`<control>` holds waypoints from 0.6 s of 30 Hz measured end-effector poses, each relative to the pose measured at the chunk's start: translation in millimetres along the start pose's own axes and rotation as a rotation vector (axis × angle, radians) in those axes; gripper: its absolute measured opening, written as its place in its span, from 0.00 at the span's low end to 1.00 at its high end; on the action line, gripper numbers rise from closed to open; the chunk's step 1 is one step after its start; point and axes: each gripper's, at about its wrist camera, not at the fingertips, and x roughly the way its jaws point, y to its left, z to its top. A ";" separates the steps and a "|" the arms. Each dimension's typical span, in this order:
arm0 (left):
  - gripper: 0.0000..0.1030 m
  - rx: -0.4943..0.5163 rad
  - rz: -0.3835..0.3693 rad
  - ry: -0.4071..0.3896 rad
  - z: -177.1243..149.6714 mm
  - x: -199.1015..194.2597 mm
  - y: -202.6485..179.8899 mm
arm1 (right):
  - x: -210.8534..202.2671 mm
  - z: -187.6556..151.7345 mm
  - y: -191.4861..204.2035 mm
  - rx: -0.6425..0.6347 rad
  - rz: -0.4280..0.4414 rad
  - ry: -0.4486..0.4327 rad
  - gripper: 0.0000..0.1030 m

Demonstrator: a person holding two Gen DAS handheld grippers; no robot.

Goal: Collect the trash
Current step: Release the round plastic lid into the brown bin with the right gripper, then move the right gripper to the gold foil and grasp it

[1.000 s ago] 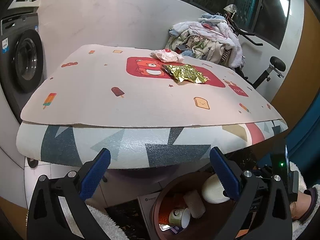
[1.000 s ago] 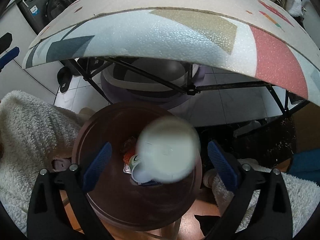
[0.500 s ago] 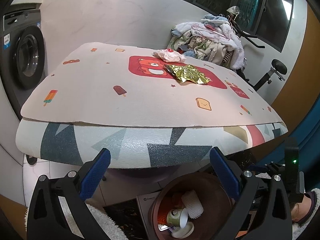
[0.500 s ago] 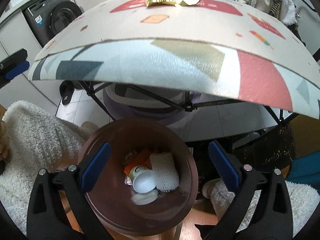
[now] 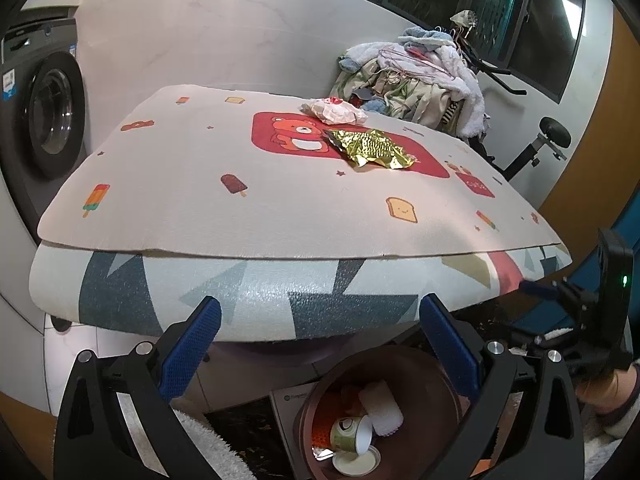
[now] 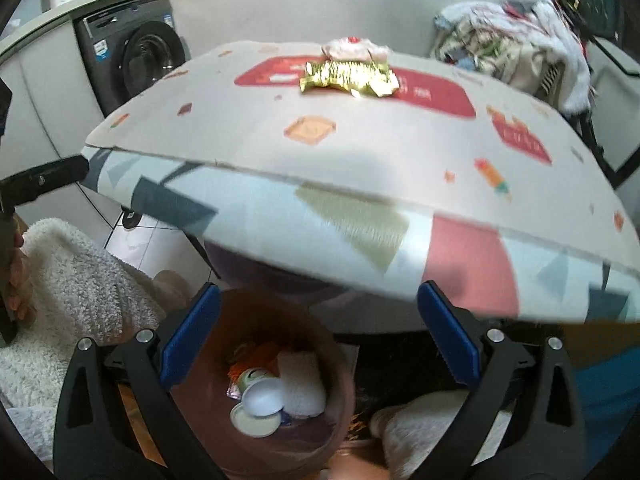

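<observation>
A gold foil wrapper (image 5: 370, 148) and a crumpled white-and-red wrapper (image 5: 334, 111) lie on the far middle of the patterned table (image 5: 200, 184). Both show in the right wrist view, the gold wrapper (image 6: 348, 74) and the white wrapper (image 6: 354, 48). A brown bin (image 5: 436, 384) stands on the floor below the table's front edge, holding a cup, a white foam piece and a lid; it also shows in the right wrist view (image 6: 340, 364). My left gripper (image 5: 320, 328) is open and empty, low before the table edge. My right gripper (image 6: 318, 320) is open and empty above the bin.
A washing machine (image 5: 44, 116) stands at the left. A heap of clothes (image 5: 412, 80) on an exercise bike sits behind the table at the right. White fluffy fabric (image 6: 76, 280) lies left of the bin. The table's dark frame runs underneath.
A white cup dropped from my right gripper into the bin. The right gripper then rose and tilted up toward the table top. The left gripper lifted slightly.
</observation>
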 end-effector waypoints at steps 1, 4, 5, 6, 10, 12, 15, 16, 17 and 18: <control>0.94 0.003 -0.001 -0.003 3.0 0.2 0.2 | -2.6 10.2 -4.4 -0.015 -0.001 -0.012 0.94; 0.94 0.020 0.000 -0.017 15.4 1.1 -0.5 | -4.9 35.1 -16.1 -0.029 -0.010 -0.032 0.94; 0.94 0.025 -0.003 -0.022 19.9 1.7 -0.8 | -4.6 46.5 -22.2 -0.025 -0.010 -0.041 0.94; 0.94 0.026 -0.014 -0.031 27.8 2.8 0.3 | -4.2 54.4 -26.3 -0.020 -0.008 -0.048 0.94; 0.94 -0.005 -0.052 -0.044 55.2 9.8 9.9 | 11.7 105.9 -50.6 0.015 0.019 -0.077 0.94; 0.94 -0.020 -0.055 -0.052 69.8 14.8 16.5 | 25.9 130.4 -62.2 0.028 0.028 -0.097 0.93; 0.94 -0.044 -0.059 -0.069 93.9 24.7 29.5 | 52.4 164.5 -76.2 0.054 0.058 -0.112 0.79; 0.94 -0.050 -0.061 -0.072 99.6 27.3 33.0 | 66.7 177.6 -82.2 0.078 0.067 -0.104 0.78; 0.94 -0.059 -0.062 -0.075 107.0 31.8 37.6 | 79.7 188.9 -86.7 0.100 0.078 -0.095 0.74; 0.94 -0.063 -0.061 -0.076 111.7 35.2 40.5 | 96.0 202.6 -91.7 0.122 0.092 -0.085 0.72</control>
